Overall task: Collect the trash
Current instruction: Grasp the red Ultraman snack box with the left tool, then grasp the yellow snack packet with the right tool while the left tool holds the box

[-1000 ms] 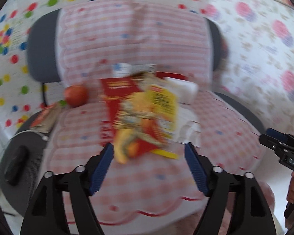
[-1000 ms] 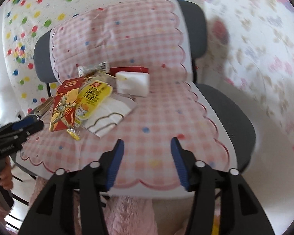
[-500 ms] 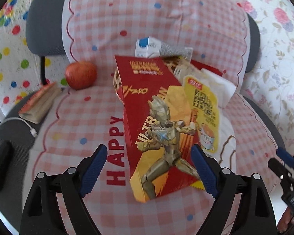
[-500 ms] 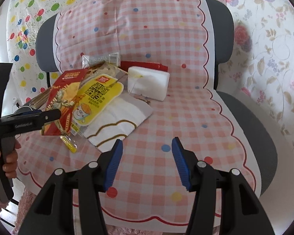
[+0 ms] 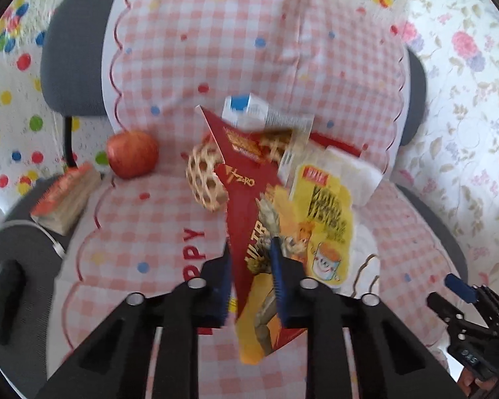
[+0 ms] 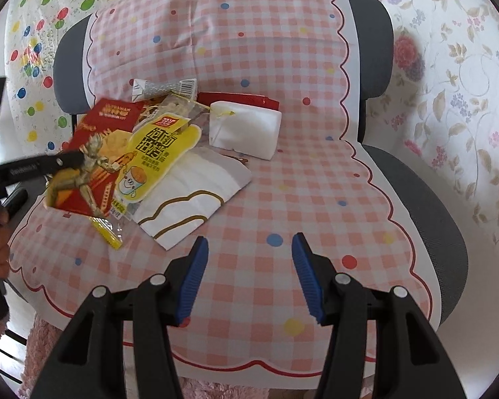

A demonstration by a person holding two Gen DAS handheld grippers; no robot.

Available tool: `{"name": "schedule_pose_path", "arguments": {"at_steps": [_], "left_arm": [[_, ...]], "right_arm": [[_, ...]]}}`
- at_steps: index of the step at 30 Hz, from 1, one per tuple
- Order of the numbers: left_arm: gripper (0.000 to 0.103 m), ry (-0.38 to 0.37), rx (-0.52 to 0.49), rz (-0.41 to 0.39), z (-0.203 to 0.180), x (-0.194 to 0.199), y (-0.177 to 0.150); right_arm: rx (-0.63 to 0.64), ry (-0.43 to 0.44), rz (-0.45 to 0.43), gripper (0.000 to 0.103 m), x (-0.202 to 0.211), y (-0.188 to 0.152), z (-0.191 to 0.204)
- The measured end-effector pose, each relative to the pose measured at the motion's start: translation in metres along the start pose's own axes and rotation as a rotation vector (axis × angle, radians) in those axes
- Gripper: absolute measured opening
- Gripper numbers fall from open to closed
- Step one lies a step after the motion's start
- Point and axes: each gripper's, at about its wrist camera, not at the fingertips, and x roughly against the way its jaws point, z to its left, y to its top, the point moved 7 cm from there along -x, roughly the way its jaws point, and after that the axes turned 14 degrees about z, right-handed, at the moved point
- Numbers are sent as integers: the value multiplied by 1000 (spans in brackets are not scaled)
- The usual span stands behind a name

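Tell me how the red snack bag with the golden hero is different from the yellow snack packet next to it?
The red snack bag with the golden hero is bigger and pinched by the left gripper, its near end lifted. The yellow snack packet with the cartoon cup is smaller, rounder-edged, and lies loose on the white paper bag, untouched. The right gripper is open, holding nothing. Both are flat, printed wrappers in the same pile on the pink checked chair cover.

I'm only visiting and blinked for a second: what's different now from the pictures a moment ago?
The left gripper went forward and shut on the red wrapper, which now tilts up off the pile. The right gripper stayed open above the checked cloth; the yellow packet, white block and apple stayed put.
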Motion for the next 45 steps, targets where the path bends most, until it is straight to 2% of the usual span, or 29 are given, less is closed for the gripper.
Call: {"name": "schedule_pose_path", "arguments": {"at_steps": [3,5,7,11,14,15,19,25,28,32,33,34,37,38,40,45], "left_arm": [[1,8,-47,-49,0,25,2],[1,60,-69,-69,4,41,2],[1,73,-79,-72,12,52,-2],[1,106,-86,3,29,52,-16],[2,95,-87,69,36,37,-30],[7,96,-85,76,39,34,-32],[9,60,-59,120,43,16,-40],[9,76,-37,107,50,1,-37],[0,87,-36,81,50,2,-37],[0,84,-17,7,49,21,-33],[0,85,-20,-1,48,24,-33],[0,87,-25,-2,47,25,-33],[0,87,-33,13,45,20,-36],[0,85,-31,19,45,18,-37],[1,83,-30,26,45,15,-38],[1,88,-37,35,48,11,-40]], "right_arm": [[10,1,-3,53,4,2,6],[17,1,-5,53,7,3,11],[26,2,-8,53,9,3,16],[43,5,-7,56,10,7,28],[56,8,-5,56,10,9,37],[61,7,-4,56,10,10,39],[69,3,-2,58,9,12,45],[62,8,3,58,9,13,46],[45,22,6,58,6,16,48],[15,85,4,58,1,25,53],[11,104,6,53,-1,27,56],[9,125,12,50,-4,30,59],[1,152,31,50,-15,37,68],[-2,163,41,50,-19,40,71],[-12,181,58,59,-27,43,76],[-46,212,99,71,-50,52,84]]}}
